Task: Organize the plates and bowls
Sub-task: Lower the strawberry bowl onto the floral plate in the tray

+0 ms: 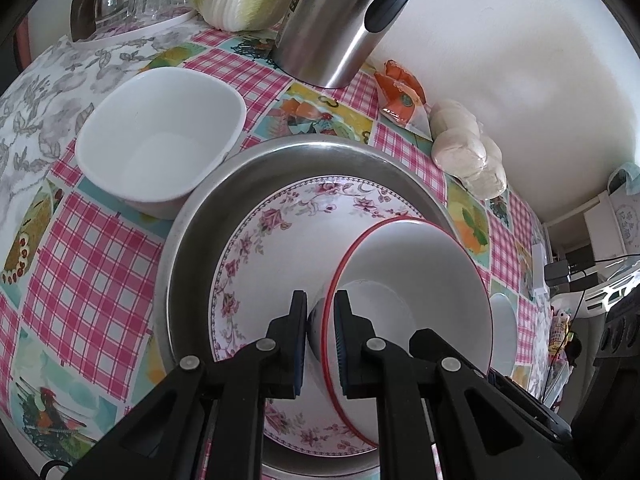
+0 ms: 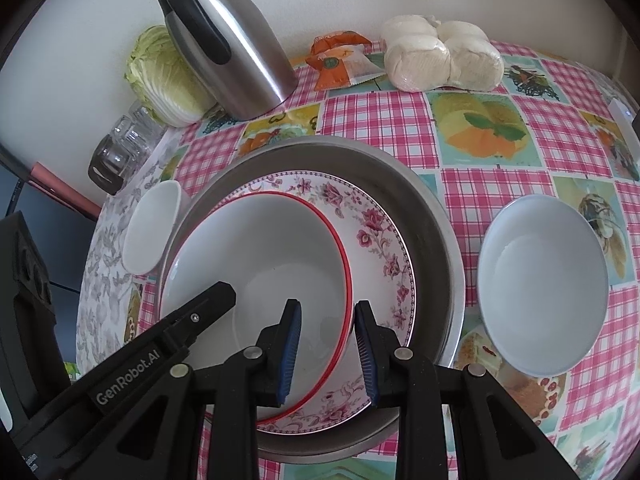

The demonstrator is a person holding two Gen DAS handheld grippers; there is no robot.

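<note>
A red-rimmed white bowl [image 1: 416, 280] rests tilted on a floral plate [image 1: 288, 240] inside a round metal tray [image 1: 240, 172]. My left gripper [image 1: 321, 304] is shut on the bowl's rim. In the right wrist view my right gripper [image 2: 328, 312] stands open, its fingers on either side of the same bowl's [image 2: 260, 248] near rim, over the floral plate [image 2: 380, 240] and the tray [image 2: 440, 224]. The left gripper's finger [image 2: 200, 312] shows at the bowl's left rim. A white square bowl [image 1: 160, 140] sits left of the tray. A pale round bowl [image 2: 544, 280] sits right of it.
A steel thermos jug [image 2: 236, 44], a napa cabbage [image 2: 164, 76], upturned glasses [image 2: 124, 148], an orange packet [image 2: 340, 60] and bagged buns [image 2: 440, 56] stand along the wall at the back of the checked tablecloth [image 2: 480, 152]. The square bowl also shows in the right wrist view [image 2: 152, 228].
</note>
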